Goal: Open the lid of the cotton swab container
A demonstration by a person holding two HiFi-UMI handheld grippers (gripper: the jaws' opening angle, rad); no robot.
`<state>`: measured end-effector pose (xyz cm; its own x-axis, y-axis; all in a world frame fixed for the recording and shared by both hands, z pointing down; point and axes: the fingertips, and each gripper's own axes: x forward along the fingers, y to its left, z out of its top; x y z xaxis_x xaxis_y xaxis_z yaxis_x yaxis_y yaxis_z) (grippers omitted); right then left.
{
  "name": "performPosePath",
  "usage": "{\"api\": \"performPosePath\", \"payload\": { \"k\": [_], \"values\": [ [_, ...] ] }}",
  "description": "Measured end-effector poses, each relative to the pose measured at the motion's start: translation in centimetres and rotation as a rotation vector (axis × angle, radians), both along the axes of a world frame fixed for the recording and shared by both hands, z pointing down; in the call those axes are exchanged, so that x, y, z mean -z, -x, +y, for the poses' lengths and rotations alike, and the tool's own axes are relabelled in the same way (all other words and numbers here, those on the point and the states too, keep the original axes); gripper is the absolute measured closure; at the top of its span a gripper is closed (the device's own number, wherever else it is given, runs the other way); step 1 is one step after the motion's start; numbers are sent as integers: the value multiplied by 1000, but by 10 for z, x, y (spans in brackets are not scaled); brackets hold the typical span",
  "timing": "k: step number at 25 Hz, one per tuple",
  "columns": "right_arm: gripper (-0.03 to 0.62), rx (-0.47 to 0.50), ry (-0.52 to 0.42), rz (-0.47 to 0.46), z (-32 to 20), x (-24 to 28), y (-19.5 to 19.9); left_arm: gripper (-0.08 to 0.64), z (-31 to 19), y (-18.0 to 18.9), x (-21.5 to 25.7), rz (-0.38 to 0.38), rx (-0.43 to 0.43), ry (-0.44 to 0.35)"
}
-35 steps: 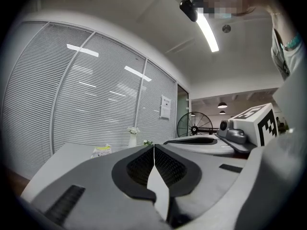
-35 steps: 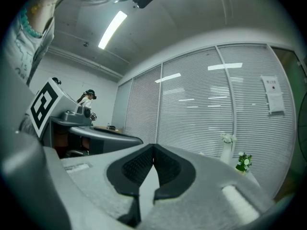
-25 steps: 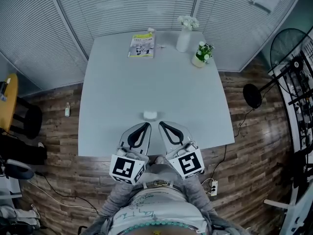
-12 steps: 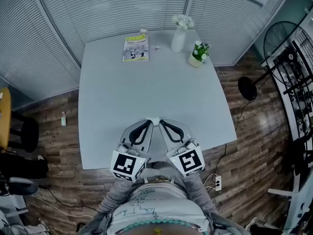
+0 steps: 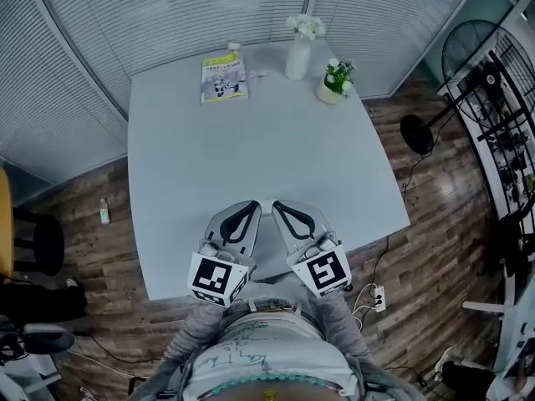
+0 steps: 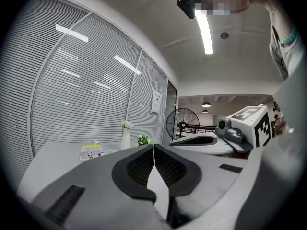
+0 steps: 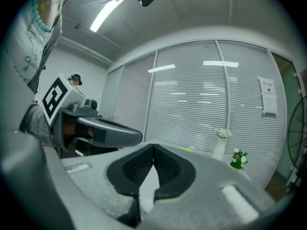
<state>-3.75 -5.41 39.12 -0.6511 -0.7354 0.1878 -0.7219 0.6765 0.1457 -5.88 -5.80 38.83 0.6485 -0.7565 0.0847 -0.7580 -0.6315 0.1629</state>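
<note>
Left gripper (image 5: 252,206) and right gripper (image 5: 278,206) hover, apparently closed.

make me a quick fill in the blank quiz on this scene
1. The left gripper and right gripper both have jaws that are ____.
2. On the table, the booklet lies near the ____ edge.
3. The vase holds ____ flowers.
Missing words: shut; far; white.

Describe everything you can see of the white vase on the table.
The white vase is tall and slim, smooth like ceramic, holding a small bunch of white flowers. It stands upright near the far edge of the pale table, apart from the small potted plant on its right. Nothing but the table touches it.
</note>
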Motion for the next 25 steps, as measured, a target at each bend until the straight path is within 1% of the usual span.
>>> {"api": "performPosePath", "payload": {
  "k": [6, 15, 25],
  "values": [
    [592, 11, -2, 36, -11, -14, -8, 557, -10, -1, -14, -18, 0, 20],
    [592, 65, 57, 74, -29, -42, -16, 557, -25, -9, -41, -55, 28, 62],
    [592, 139, 130, 167, -34, -93, -19, 557, -28, -6, -81, -97, 46, 140]
  ]
}}
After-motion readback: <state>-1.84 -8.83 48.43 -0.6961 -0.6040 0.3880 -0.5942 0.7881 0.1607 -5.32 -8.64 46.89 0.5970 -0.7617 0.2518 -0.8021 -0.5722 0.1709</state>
